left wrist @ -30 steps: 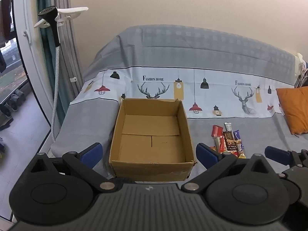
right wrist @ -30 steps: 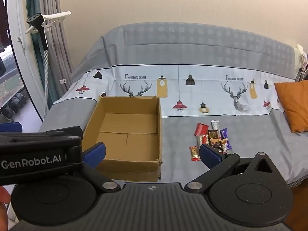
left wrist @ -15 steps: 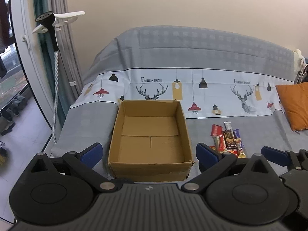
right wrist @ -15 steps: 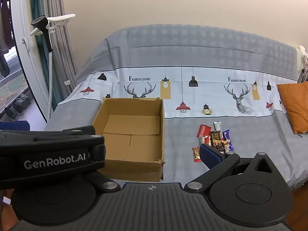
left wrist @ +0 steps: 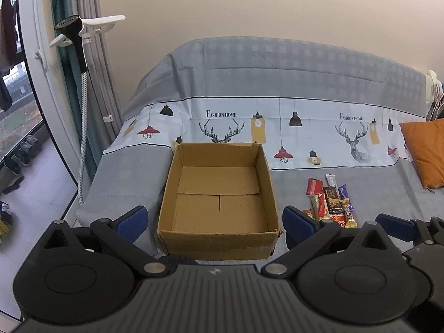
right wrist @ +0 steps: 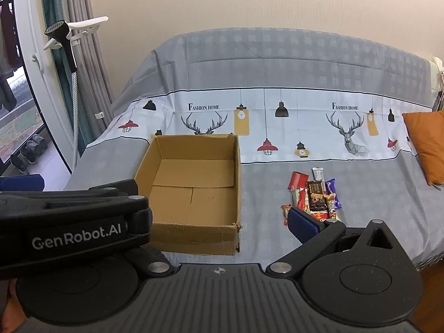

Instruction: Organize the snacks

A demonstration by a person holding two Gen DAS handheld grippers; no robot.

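A: On the left of the bed (left wrist: 133,177), past its edge, the floor drops away beside a steamer (left wrist: 72,27) on its stand. Swing wide there and the left gripper (left wrist: 213,222) could clip the hose.

B: Its jaws are spread wide and hold nothing. The cardboard box (left wrist: 219,194) sits between them in that view, open and with nothing in it.

A: The box stands near the front edge of the bed. I judge a hard nudge could push it off.

B: There is bare cover between the box and the snacks (right wrist: 313,197).

A: They lie packed together, touching and overlapping. The right gripper (right wrist: 219,219) also looks spread and holds nothing, though the other tool hides one side. Pinch carelessly and two could lift at once.

B: Farther right, the orange cushion (right wrist: 427,144) lies well apart from them.
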